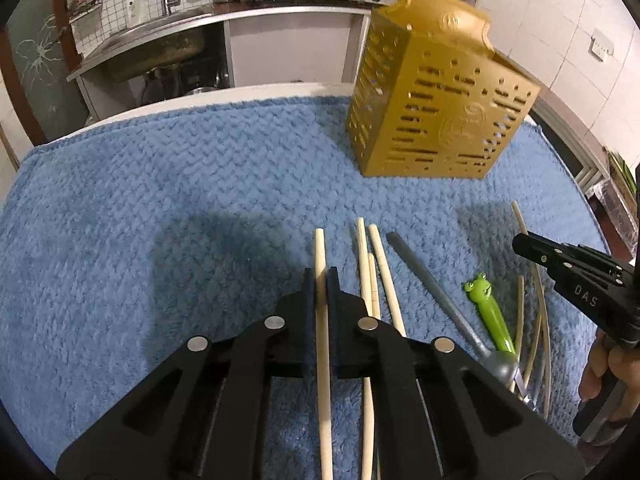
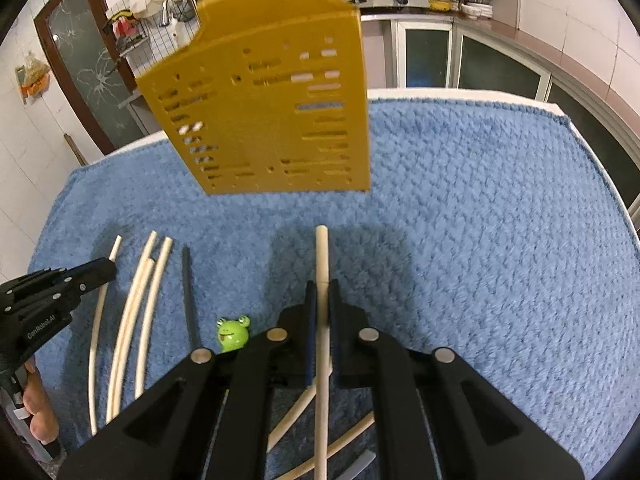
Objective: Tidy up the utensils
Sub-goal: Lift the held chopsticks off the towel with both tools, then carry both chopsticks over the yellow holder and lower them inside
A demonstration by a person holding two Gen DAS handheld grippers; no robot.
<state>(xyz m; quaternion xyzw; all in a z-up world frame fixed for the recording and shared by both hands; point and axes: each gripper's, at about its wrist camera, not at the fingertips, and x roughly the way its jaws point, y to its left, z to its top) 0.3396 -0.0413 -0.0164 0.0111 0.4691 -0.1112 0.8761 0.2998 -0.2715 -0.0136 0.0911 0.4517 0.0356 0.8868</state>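
While each hand-held gripper pinches its own pale wooden chopstick, the risks lie mostly in how thin those grips are. In the left wrist view the left hand-held gripper [image 1: 321, 276] has its jaws pressed onto a pale wooden chopstick [image 1: 320, 252] at the lower centre of the frame, with only a short length of stick beyond the tips; the right hand-held gripper [image 2: 322, 288] pinches a second pale wooden chopstick [image 2: 322, 256] in the same way, lower centre of its own view. The task's target, a gold perforated plastic utensil holder [image 1: 436, 108], stands on the blue fluffy towel [image 1: 160, 184] that covers the desk, in the upper right of the left view and the upper middle of the right view. A smooth round stick held between flat pads could pivot or slide out if either hand tilts sharply, and it would likely drop back among the loose chopsticks [image 1: 372, 264]. The holder looks light, so a stick that strikes its rim or wall could tip it on the soft towel. A dark grey utensil handle [image 1: 424, 276] and a green frog-topped utensil [image 1: 486, 304] lie between the two hands; a low sweep could drag them. Both hands heading for one opening might also collide.
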